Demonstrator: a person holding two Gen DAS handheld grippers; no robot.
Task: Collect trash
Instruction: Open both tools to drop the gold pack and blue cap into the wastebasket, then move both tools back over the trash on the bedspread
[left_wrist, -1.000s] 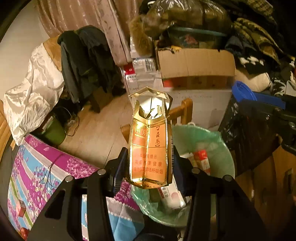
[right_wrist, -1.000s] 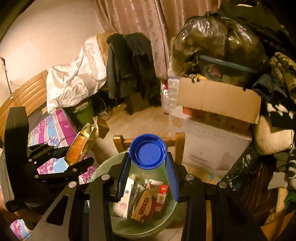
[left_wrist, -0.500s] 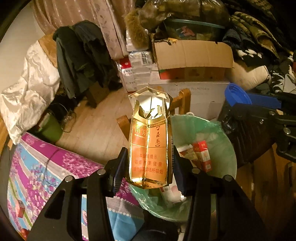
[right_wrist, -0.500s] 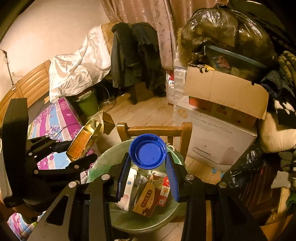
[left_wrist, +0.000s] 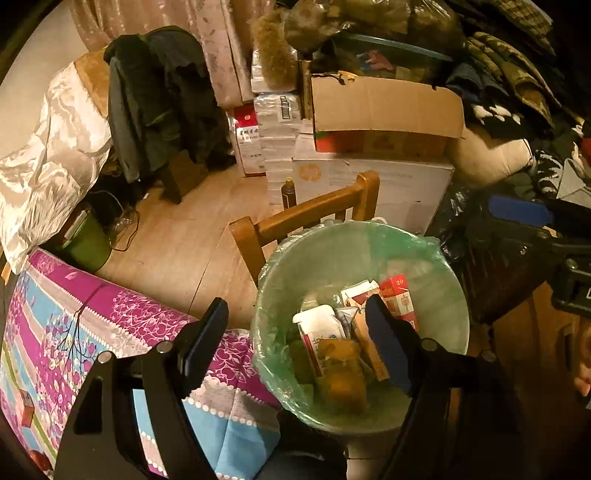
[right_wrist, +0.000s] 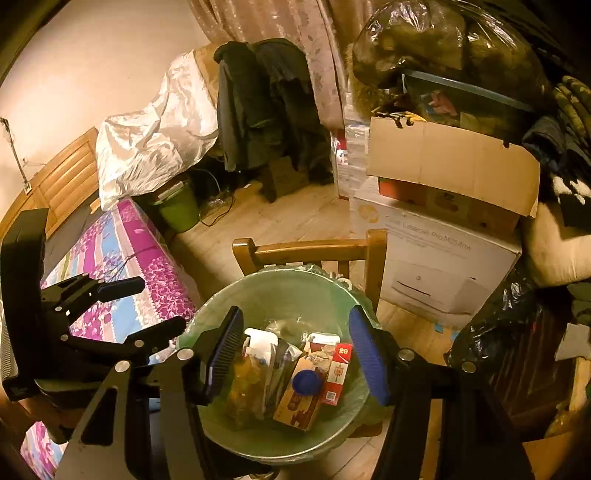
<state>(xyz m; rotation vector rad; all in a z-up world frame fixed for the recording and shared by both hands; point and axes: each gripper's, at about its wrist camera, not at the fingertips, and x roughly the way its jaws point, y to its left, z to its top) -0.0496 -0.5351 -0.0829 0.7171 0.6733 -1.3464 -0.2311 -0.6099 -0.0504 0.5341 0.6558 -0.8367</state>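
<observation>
- Bin (right_wrist: 258, 295): round, lined with a green bag, standing against a wooden chair (right_wrist: 310, 249). A patterned cloth (left_wrist: 110, 317) lies at the bin's 9 o'clock.
- Contents: a blue cap (right_wrist: 307, 382) lies on a brown carton (right_wrist: 295, 402) near the bin's centre. A red pack (right_wrist: 336, 373) sits just beside the cap at 3 o'clock. A gold pack (right_wrist: 245, 387) lies at 9 o'clock of the cap, partly blurred. A white bottle (left_wrist: 319, 332) lies at 12 o'clock of the gold pack.
- Cardboard box (right_wrist: 450, 162): flap open, stacked on a white printer box (right_wrist: 436, 254) at 1 o'clock of the bin. Its contents cannot be made out.
- Left tool (left_wrist: 295, 343): tilted down over the bin's near-left rim. Jaws are opening, nothing between them.
- Right tool (right_wrist: 295, 354): tilted down over the bin's mouth. Jaws are opening, nothing between them; the cap lies in the bin, apart from both pads.
</observation>
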